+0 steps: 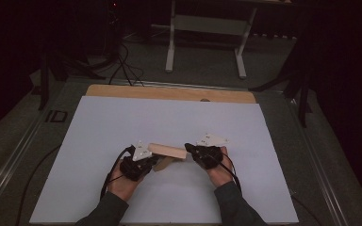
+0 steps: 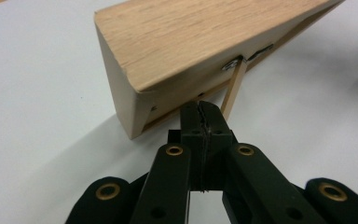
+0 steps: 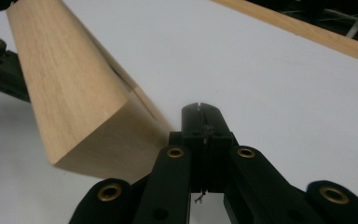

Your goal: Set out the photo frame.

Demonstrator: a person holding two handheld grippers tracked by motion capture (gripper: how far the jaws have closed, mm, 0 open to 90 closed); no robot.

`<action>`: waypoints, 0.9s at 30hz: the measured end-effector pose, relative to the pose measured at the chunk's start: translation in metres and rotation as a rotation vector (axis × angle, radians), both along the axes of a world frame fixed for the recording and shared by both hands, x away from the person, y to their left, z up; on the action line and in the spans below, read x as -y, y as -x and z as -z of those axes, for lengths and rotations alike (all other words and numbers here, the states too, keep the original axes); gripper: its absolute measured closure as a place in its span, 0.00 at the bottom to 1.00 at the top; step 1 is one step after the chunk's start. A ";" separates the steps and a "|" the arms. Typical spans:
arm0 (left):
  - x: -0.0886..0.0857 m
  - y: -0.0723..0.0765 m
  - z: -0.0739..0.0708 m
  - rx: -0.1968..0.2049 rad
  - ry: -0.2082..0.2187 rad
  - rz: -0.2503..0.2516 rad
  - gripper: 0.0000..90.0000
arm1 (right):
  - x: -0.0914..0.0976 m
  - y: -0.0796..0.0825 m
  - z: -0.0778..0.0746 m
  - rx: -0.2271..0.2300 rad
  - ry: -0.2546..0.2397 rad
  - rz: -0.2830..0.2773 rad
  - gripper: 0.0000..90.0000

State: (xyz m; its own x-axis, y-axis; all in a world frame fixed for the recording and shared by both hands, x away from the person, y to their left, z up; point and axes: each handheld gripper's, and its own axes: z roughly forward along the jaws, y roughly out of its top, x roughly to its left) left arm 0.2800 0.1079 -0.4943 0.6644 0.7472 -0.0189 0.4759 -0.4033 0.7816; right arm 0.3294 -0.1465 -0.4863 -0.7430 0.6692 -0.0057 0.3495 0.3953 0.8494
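Where the sleeves enter at the bottom edge of the high view, we note both forearms cut off at the frame, so nothing of the person beyond hands and sleeves is readable. Left gripper sits in the left hand; right gripper sits in the right hand. Between them is a wooden box, tilted, over the white sheet.

In the left gripper view we see the jaws pressed together with no gap, their tips right at the lower edge of the wooden box. Whether they pinch a thin lip of the wood or merely touch it we cannot tell: the contact is hidden behind the jaw tips. A thin wooden slat hangs from a small metal fitting on the box's open underside; the inside is in shadow and hard to read.

In the right gripper view the jaws are likewise closed flat on each other, just beside the near corner of the box. We cannot say if anything is clamped; the box's far end is cut off at the top left, where part of the other gripper shows.

Farther off, the bare wooden tabletop edges the sheet. Beyond it a pale table frame and cables sit in dim light.
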 end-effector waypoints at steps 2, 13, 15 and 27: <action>0.000 0.000 0.000 0.003 -0.002 -0.004 1.00 | 0.001 -0.001 0.000 0.000 -0.015 0.006 1.00; 0.003 -0.005 0.000 0.008 0.009 -0.016 1.00 | -0.001 -0.001 0.001 -0.015 -0.020 -0.020 1.00; 0.003 -0.005 0.000 0.008 0.012 -0.017 1.00 | 0.000 -0.001 0.002 -0.016 -0.020 -0.023 1.00; 0.007 -0.006 -0.003 0.007 0.027 -0.009 0.99 | -0.001 0.002 0.002 -0.016 -0.010 -0.036 1.00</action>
